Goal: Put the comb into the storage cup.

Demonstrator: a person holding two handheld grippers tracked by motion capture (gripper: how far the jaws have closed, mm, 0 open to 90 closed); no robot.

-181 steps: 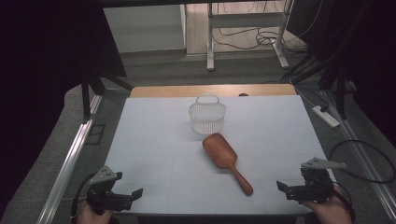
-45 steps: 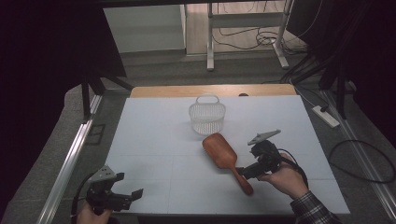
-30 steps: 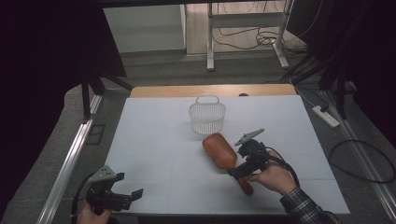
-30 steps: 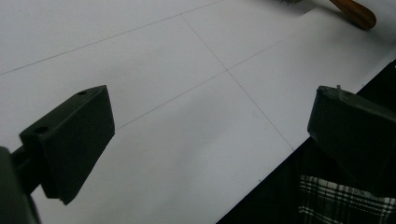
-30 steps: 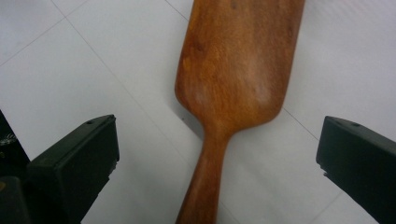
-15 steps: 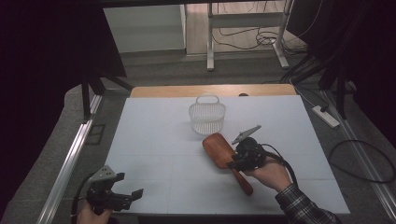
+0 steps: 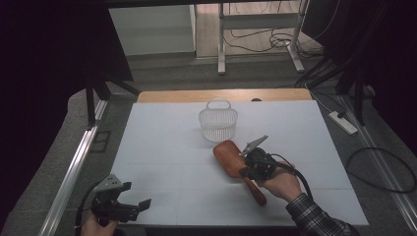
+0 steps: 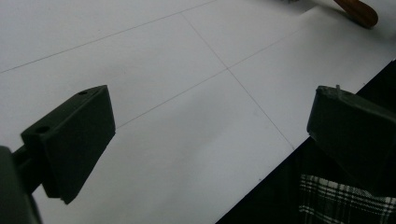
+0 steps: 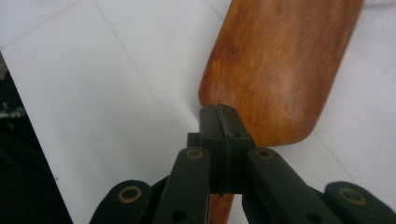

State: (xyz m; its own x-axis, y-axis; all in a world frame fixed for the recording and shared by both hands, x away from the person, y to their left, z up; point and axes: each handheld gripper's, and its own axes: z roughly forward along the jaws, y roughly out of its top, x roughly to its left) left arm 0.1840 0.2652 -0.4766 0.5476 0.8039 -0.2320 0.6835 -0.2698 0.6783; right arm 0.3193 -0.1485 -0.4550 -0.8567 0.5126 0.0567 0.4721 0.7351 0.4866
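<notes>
The wooden brush (image 7: 235, 163) lies flat on the white counter (image 7: 162, 147), a little in front of the small white basket (image 7: 218, 123) and apart from it. Its broad head points toward the basket and its handle toward the person.

The right claw (image 7: 244, 172) is over the neck of the brush, where the head narrows into the handle. Its jaws have just been closing. In the right gripper view the two black pads (image 9: 219, 123) stand pressed together above the wood, and the handle passes under them. Whether they really pinch the handle I cannot tell; they look closed on themselves.

The left claw (image 7: 133, 207) rests at the near left corner of the counter, open, with nothing between its jaws.

By my judgement the work is at its start: the reach to the brush is done, but the brush is not lifted. Left to do is a secure grip, the lift, and probably the carrying to the basket.
</notes>
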